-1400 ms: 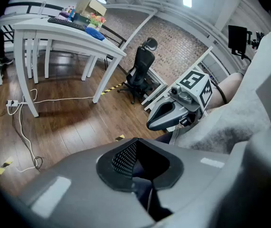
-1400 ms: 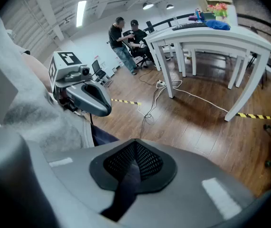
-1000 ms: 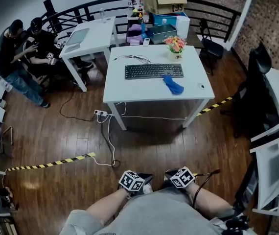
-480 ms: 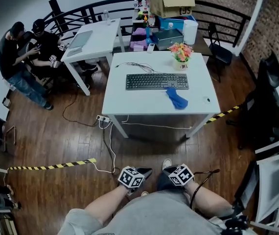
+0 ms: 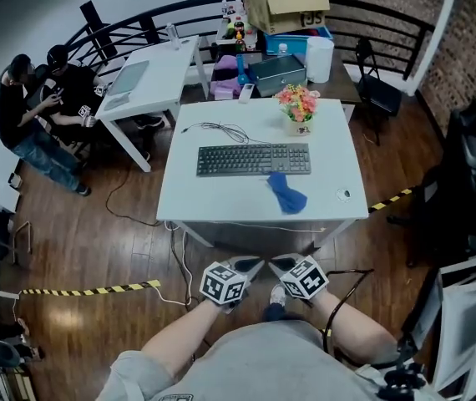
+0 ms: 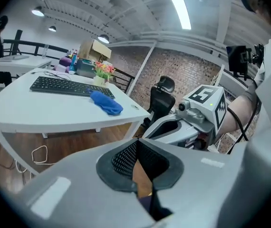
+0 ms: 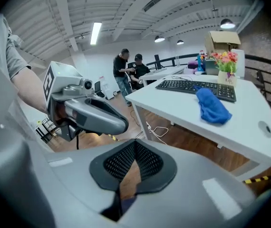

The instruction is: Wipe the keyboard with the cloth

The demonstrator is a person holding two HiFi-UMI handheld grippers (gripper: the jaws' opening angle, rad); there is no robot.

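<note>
One black rectangular keyboard [image 5: 254,159], long axis left-right on white counter [image 5: 221,203]; one crumpled blue cloth [image 5: 286,192] at its near edge. Left claw [image 6: 136,144], right claw [image 7: 134,144]: both closed together, empty.

The keyboard [image 5: 253,159] is lying flat on the white table [image 5: 221,203]. It is dark, full-width and rectangular, with its long side running parallel to the table's near edge. It is sitting around the middle of the tabletop. The cloth [image 5: 286,192] is blue and is lying crumpled in an elongated heap on the bare tabletop. It is resting in front of the keyboard's right portion, with its far end touching the keyboard's near edge.
</note>
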